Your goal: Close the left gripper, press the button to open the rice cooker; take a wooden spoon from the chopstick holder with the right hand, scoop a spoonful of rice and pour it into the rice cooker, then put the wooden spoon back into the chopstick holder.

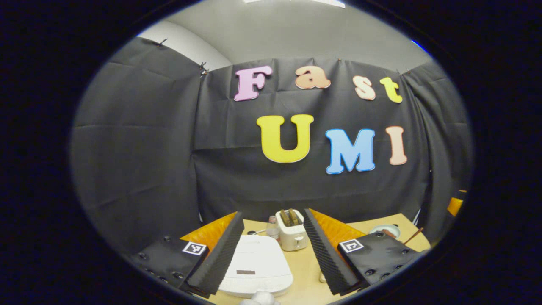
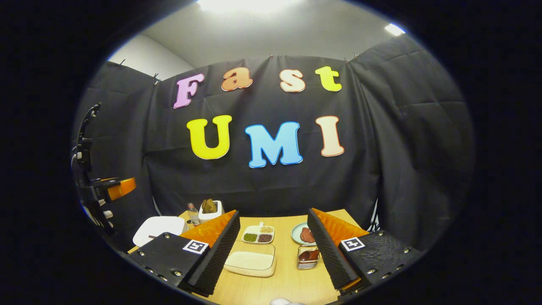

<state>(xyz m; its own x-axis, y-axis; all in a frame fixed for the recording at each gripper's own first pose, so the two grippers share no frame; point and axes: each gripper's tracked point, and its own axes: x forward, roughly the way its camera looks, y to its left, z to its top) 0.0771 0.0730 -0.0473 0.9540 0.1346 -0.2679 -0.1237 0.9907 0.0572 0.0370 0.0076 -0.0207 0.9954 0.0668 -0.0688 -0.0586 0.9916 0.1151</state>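
Both grippers hover with fingers spread wide, holding nothing: the left gripper (image 1: pixel 273 250) above the closed rice cooker (image 1: pixel 256 264), the right gripper (image 2: pixel 273 248) over the table (image 2: pixel 292 279).

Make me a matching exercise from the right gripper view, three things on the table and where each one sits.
Things:
1. rice cooker
2. divided dish
3. toaster

Places:
A. centre of the table, between the right gripper's fingers
B. far left edge, lid shut
C. at the back, near the cloth wall

Pairs: 1-B, 2-A, 3-C
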